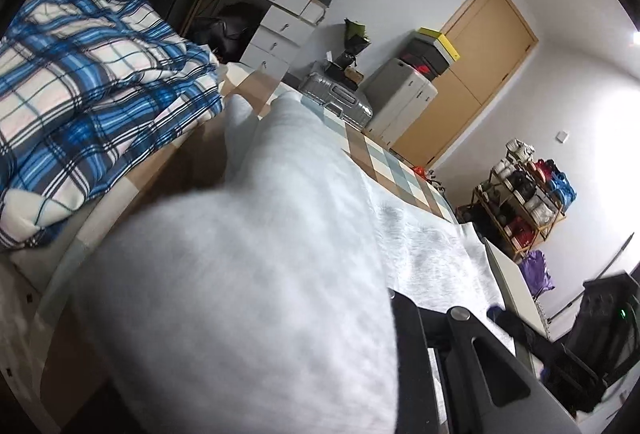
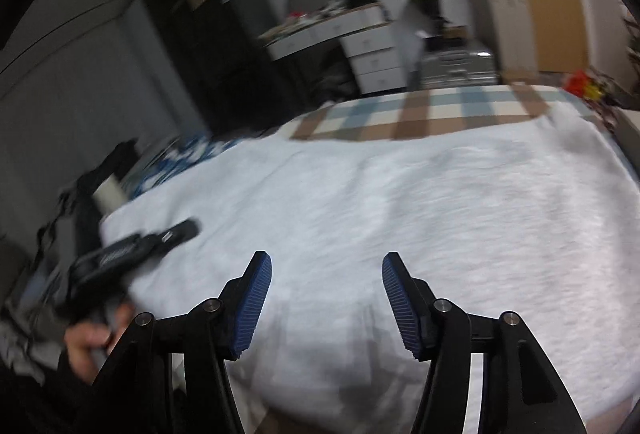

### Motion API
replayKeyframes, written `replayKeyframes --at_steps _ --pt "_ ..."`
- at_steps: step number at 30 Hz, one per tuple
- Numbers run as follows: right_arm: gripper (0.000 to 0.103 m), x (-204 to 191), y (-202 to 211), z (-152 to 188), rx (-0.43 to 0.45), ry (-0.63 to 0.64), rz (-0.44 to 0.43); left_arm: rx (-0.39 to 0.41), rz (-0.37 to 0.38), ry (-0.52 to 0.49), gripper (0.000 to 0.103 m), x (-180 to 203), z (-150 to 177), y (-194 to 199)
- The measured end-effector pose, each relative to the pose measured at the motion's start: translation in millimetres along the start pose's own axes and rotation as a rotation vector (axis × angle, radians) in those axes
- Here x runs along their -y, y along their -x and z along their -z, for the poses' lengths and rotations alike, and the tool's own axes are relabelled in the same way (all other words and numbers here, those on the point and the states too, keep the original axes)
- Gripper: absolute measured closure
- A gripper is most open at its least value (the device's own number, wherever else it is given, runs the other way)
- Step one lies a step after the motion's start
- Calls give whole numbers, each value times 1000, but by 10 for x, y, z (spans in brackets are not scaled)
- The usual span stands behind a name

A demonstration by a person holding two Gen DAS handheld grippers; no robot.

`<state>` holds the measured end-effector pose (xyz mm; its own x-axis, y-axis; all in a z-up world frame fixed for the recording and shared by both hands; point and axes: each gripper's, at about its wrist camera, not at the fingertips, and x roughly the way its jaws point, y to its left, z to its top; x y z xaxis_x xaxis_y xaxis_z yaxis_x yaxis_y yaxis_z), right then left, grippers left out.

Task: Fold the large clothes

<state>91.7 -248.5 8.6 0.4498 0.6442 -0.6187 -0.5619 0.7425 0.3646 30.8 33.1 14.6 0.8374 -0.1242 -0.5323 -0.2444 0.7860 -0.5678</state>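
The checked bed (image 2: 440, 105) carries the large white garment (image 2: 400, 201) spread flat across it, one fold raised against the left gripper (image 2: 188, 228), which is clamped on its edge, while the right gripper (image 2: 326, 298) stands open and empty above the cloth.

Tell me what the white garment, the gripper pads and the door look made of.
White garment: soft knit or fleece, matte, going by its fuzzy, finely ribbed surface.
Pads: blue rubber or soft plastic, probably; ridged, dull.
Door: light wood or veneer, smooth; the grain is too faint to settle which.
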Motion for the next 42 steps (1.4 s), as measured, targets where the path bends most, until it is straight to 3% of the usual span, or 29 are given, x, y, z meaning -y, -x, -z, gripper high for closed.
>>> replayKeyframes --at_steps 2,4,5,6,9,13,14,16,20,25,27,30,32,34,36,39,42 --pt "67 2 -101 2 1 27 95 6 1 -20 89 33 -41 -43" --pt "82 32 -362 69 -92 27 149 21 10 -56 89 143 -129 -113" --pt "83 81 -517 151 -157 -6 147 28 15 -81 89 207 -147 -103" --pt "84 109 -582 249 -141 -31 143 38 22 -109 89 285 -165 -92" --pt "85 65 -556 259 -134 7 158 60 39 -200 89 542 -247 -125" --pt "83 341 -358 119 -160 -80 23 83 61 -377 89 1079 -308 -180" --pt "80 423 -250 70 -128 -88 23 84 67 -415 89 1194 -287 -171" --pt "60 636 62 -22 -41 -95 79 71 81 -489 89 1474 -281 -247" --pt "59 1070 527 -92 44 -156 120 37 88 -636 89 2098 -188 -501" --pt "59 1629 920 18 91 -298 166 -83 119 -871 89 2861 288 -1016" --pt "59 1810 1063 56 116 -357 227 -205 139 -929 88 3031 620 -1421" --pt "59 2010 1255 120 133 -402 261 -369 115 -923 79 3000 979 -1926" --pt "59 2139 1372 121 144 -426 286 -393 135 -892 56 2901 1077 -1967" --pt "57 2201 1493 152 161 -443 290 -415 227 -866 34 2847 1056 -1835" --pt "57 2213 1582 176 176 -462 275 -438 288 -853 32 2864 1067 -1691" --pt "57 2260 1536 160 182 -487 177 -452 427 -900 32 2864 1094 -1363" --pt "57 2222 1424 134 152 -488 82 -437 496 -825 32 2720 995 -1032"
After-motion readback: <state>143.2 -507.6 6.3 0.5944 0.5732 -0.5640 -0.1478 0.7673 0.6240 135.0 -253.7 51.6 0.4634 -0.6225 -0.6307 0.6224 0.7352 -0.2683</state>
